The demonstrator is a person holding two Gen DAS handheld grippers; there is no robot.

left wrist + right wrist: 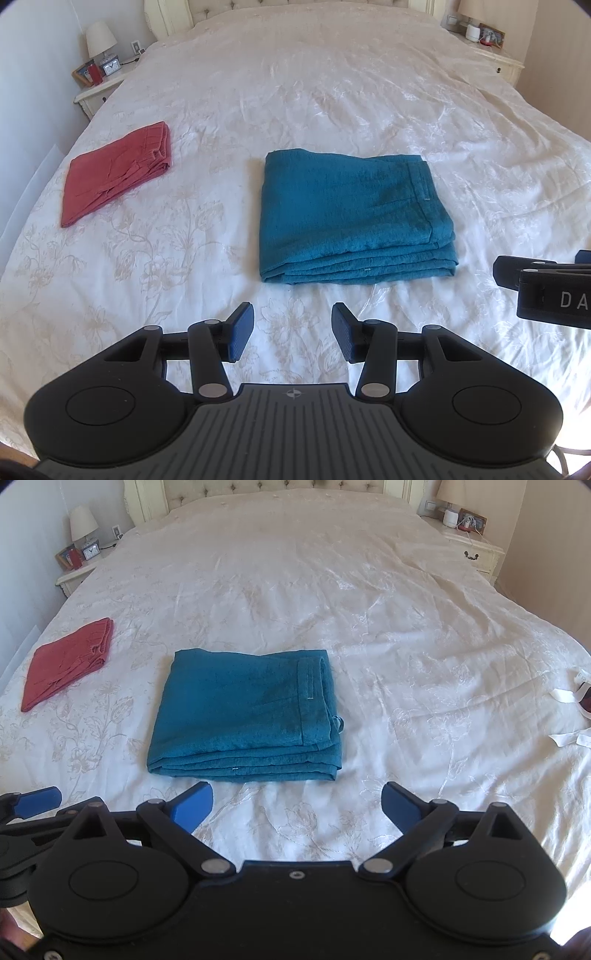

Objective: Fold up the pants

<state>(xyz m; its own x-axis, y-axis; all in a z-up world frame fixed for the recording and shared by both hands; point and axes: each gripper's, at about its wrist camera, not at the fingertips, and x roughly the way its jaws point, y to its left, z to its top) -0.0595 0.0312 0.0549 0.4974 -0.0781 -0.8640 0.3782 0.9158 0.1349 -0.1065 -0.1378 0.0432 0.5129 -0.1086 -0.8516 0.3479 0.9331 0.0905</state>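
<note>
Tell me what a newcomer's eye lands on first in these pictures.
The folded teal pants lie in a neat stack mid-bed on the cream bedspread, just ahead of both tools. Folded red pants sit apart near the bed's left edge. The left tool and right tool hover open, holding nothing.

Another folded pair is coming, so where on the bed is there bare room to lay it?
Bare bedspread lies right of the teal pants and beyond them toward the headboard. The strip between teal and red pants is narrower.
</note>
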